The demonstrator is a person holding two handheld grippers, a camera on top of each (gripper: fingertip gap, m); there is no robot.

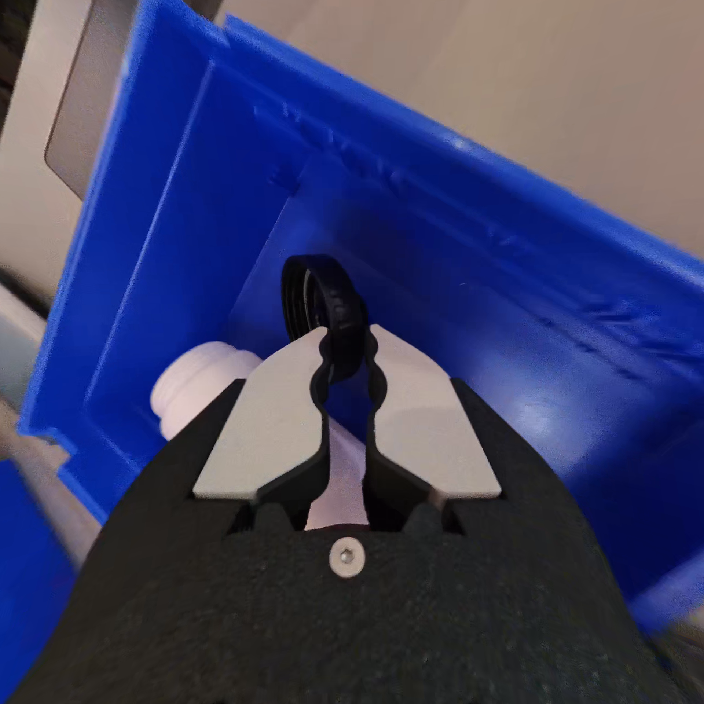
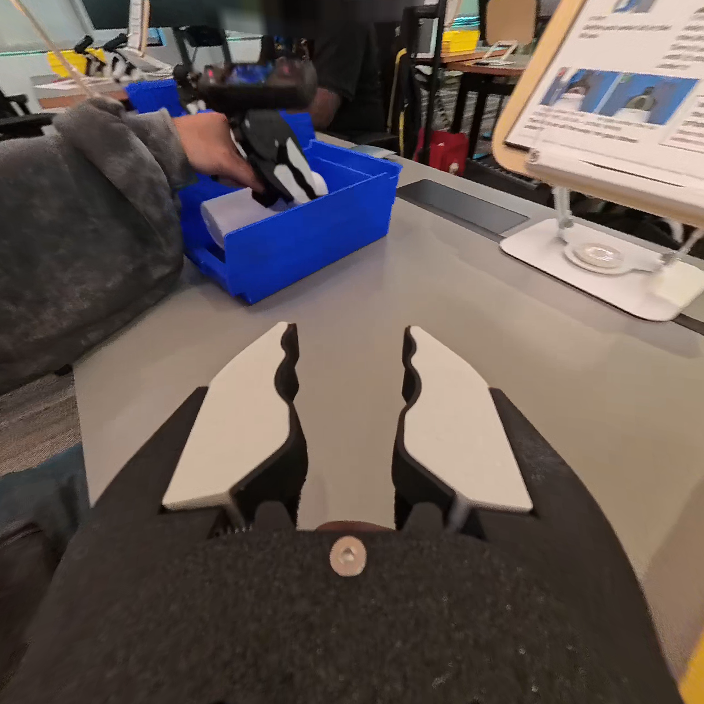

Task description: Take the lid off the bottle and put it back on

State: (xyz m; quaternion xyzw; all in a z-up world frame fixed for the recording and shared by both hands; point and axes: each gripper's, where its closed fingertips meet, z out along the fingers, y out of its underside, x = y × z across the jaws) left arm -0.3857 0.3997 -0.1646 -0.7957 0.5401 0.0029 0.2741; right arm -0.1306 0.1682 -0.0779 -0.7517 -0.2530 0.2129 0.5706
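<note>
My left gripper (image 1: 346, 331) is shut on a black screw lid (image 1: 324, 301), pinching its rim so the threaded inside faces left. It holds the lid inside a blue bin (image 1: 419, 247). A white bottle (image 1: 190, 384) lies on its side in the bin, its open threaded neck just below and left of the lid. In the right wrist view the left gripper (image 2: 301, 183) reaches into the blue bin (image 2: 304, 236), above the white bottle (image 2: 232, 215). My right gripper (image 2: 348, 329) is open and empty above the grey table (image 2: 457, 324), well short of the bin.
A document stand (image 2: 594, 263) with a printed sheet stands at the right on a white base. A dark inset panel (image 2: 461, 207) lies in the table behind the bin. A grey sleeve (image 2: 87, 213) and a hand reach in from the left. Another blue bin (image 2: 152, 95) sits farther back.
</note>
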